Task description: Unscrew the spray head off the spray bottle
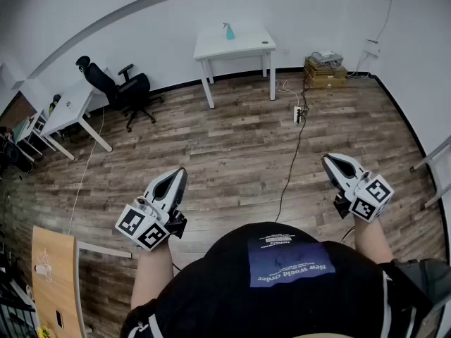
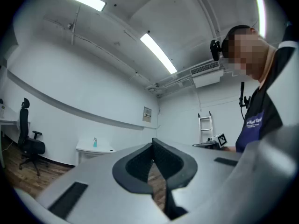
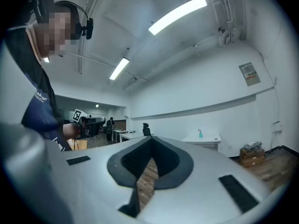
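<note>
Both forearms reach forward beside the torso. The left gripper is tipped slightly up and the right gripper is level, both clenched on nothing. The bottle stands on a white table, well away across the room.

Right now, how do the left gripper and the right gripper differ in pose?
The left gripper angles toward the picture's right; the right gripper angles toward its left. The left gripper sits lower in the head view than the right gripper. Both are shut, empty, and far from the spray bottle.
</note>
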